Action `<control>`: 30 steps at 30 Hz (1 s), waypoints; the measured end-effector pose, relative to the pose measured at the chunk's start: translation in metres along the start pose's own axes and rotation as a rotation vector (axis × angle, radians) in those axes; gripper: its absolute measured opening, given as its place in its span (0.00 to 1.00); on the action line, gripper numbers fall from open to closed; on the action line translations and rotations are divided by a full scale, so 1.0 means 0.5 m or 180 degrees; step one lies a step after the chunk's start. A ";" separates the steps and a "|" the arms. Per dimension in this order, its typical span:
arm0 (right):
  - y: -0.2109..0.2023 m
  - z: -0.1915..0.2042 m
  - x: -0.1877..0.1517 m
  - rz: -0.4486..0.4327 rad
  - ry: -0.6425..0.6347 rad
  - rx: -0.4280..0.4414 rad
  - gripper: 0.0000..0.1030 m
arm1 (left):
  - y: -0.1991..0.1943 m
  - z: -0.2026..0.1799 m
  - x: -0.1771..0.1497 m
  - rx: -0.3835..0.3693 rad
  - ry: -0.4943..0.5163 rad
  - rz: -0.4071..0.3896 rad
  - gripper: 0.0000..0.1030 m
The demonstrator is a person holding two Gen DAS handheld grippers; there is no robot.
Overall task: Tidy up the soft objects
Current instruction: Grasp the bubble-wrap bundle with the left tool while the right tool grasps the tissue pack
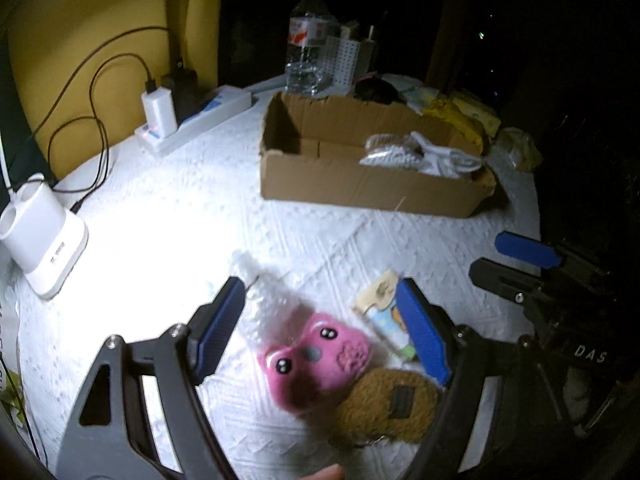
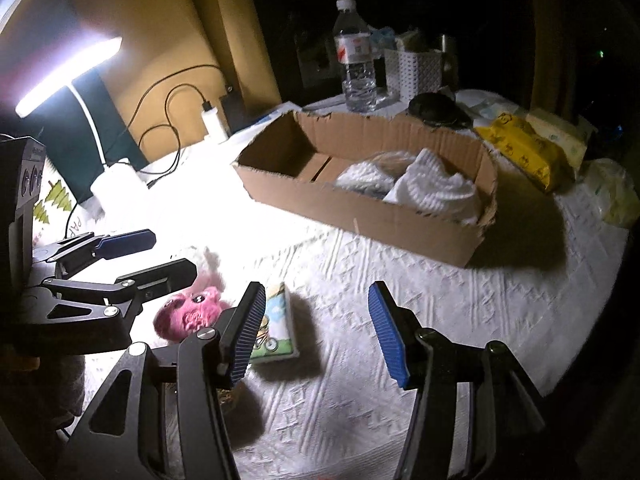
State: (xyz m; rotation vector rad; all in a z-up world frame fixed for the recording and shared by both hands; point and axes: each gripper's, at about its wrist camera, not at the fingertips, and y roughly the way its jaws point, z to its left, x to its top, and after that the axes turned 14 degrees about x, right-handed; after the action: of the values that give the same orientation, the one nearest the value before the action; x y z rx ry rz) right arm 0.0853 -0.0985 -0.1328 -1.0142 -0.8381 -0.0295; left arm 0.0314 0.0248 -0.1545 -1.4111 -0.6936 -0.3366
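Note:
A pink plush toy (image 1: 316,356) lies on the white tablecloth, with a brown plush toy (image 1: 394,404) beside it and a small tissue pack (image 1: 390,322) behind. My left gripper (image 1: 320,332) is open, its jaws on either side of the pink plush, just above it. A cardboard box (image 1: 360,184) further back holds white soft items (image 1: 420,152). My right gripper (image 2: 318,332) is open and empty, hovering right of the tissue pack (image 2: 278,330). The pink plush (image 2: 188,314) and the left gripper (image 2: 160,256) show at the left of the right wrist view.
A water bottle (image 2: 358,60), a white perforated basket (image 2: 416,68) and yellow packets (image 2: 528,144) sit behind the box (image 2: 380,216). A power strip with chargers (image 1: 188,116) and a white lamp base (image 1: 44,240) stand at the left. A clear plastic bag (image 1: 260,292) lies by the plush.

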 end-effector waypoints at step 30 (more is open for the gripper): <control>0.149 0.035 -0.033 0.0506 -0.0087 0.0237 0.55 | 0.114 0.062 -0.008 0.0297 -0.0226 0.0296 0.77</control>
State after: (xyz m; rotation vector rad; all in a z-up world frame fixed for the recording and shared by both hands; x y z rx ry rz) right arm 0.0924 -0.0494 -0.1935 -1.0101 -0.7758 0.1502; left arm 0.0550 0.0630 -0.2012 -1.3666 -0.6905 -0.1797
